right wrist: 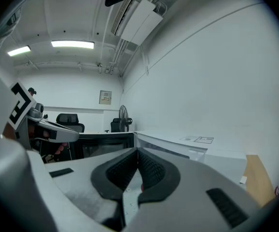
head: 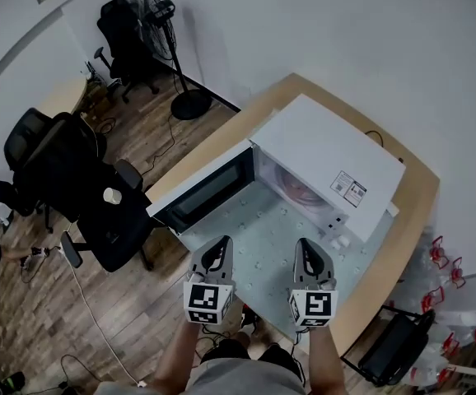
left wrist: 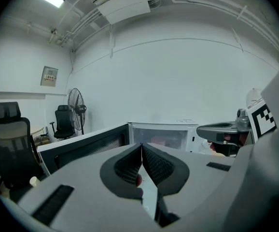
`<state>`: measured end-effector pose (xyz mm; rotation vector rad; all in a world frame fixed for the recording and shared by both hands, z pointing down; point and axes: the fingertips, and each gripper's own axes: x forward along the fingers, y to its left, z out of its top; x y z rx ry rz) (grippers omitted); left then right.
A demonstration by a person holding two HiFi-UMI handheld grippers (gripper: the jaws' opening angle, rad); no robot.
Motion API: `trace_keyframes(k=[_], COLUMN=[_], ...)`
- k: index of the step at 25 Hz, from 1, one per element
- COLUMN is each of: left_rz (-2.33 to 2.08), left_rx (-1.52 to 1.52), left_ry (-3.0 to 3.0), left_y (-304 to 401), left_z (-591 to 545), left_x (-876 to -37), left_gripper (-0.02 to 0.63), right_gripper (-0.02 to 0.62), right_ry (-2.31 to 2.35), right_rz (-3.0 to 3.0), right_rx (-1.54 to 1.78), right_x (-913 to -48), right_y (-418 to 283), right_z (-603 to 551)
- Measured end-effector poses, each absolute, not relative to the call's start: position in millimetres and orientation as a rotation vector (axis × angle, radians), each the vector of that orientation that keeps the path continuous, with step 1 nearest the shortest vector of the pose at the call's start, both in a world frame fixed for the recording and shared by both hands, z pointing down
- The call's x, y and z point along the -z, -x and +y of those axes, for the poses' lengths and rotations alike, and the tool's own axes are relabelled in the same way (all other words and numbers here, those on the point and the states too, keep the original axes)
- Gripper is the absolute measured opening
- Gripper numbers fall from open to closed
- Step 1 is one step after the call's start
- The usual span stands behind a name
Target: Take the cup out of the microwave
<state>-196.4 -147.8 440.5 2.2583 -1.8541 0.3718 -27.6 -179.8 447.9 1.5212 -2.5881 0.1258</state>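
The white microwave [head: 329, 159] stands on a wooden table [head: 403, 237] with its dark-windowed door [head: 205, 192] swung open to the left. Inside the cavity a pinkish round shape [head: 297, 189] shows, probably the cup; it is too blurred to be sure. My left gripper [head: 216, 252] and right gripper [head: 310, 255] hover side by side over the near table edge, short of the opening, both shut with nothing between the jaws. In the left gripper view the shut left gripper [left wrist: 142, 146] points at the microwave [left wrist: 163, 133]. In the right gripper view the right gripper [right wrist: 137, 151] is shut too.
A pale speckled mat [head: 263, 237] covers the table in front of the microwave. Black office chairs [head: 65, 171] stand on the wood floor at the left, one with a small white cup [head: 112, 195] on it. A standing fan [head: 160, 23] is at the back.
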Motion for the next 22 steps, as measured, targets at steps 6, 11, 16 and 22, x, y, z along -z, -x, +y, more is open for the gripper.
trace_keyframes(k=[6, 11, 16, 22], left_rz=[-1.788, -1.733, -1.703, -1.676], left_rx=[-0.388, -0.415, -0.425, -0.441], left_ry=[-2.273, -2.276, -2.266, -2.245], left_y=[206, 208, 208, 208], left_z=[-191, -220, -241, -258], left_x=[-464, -490, -511, -532], left_gripper=[0.025, 0.025, 0.025, 0.025], right_gripper=[0.018, 0.018, 0.018, 0.02], right_ry=[-1.559, -1.585, -1.589, -1.62], right_rz=[-2.544, -2.509, -2.495, -2.478], right_rx=[-0.153, -0.182, -0.195, -0.247], right_x=[-472, -496, -514, -536], right_y=[37, 42, 46, 42], right_z=[-220, -247, -270, -299])
